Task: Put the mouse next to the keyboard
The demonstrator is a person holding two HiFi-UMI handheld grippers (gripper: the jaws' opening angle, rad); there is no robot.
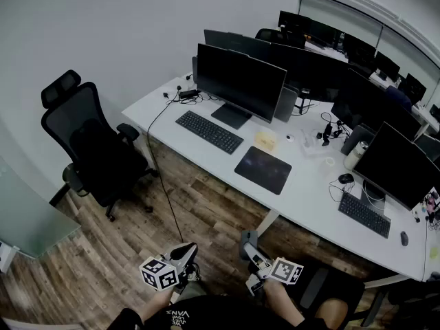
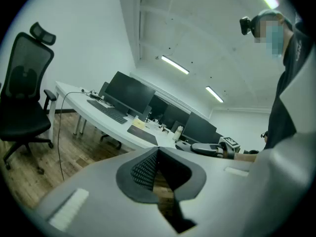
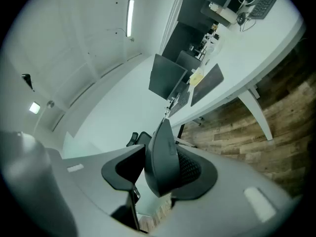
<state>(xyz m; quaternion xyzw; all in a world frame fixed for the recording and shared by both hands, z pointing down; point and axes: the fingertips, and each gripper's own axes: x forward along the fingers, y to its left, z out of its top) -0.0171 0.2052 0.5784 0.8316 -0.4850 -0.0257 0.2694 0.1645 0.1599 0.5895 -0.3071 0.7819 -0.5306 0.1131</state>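
Note:
A dark grey mouse (image 3: 163, 157) stands on edge between the pads of my right gripper (image 3: 159, 168), which is shut on it. In the head view this gripper (image 1: 253, 251) hovers low over the wooden floor, short of the desk, with the mouse (image 1: 248, 240) at its tip. My left gripper (image 1: 187, 252) floats beside it, and its jaws (image 2: 157, 150) meet at the tips with nothing between them. The black keyboard (image 1: 210, 131) lies on the white desk (image 1: 302, 198) in front of the left monitor (image 1: 240, 80), far ahead of both grippers. It also shows in the left gripper view (image 2: 109, 112).
A dark mouse pad (image 1: 263, 169) lies right of the keyboard, with a yellow note (image 1: 266, 140) behind it. A second keyboard (image 1: 364, 214) and two other mice (image 1: 404, 238) (image 1: 346, 178) sit further right. A black office chair (image 1: 93, 143) stands left. A cable (image 1: 165, 191) hangs off the desk.

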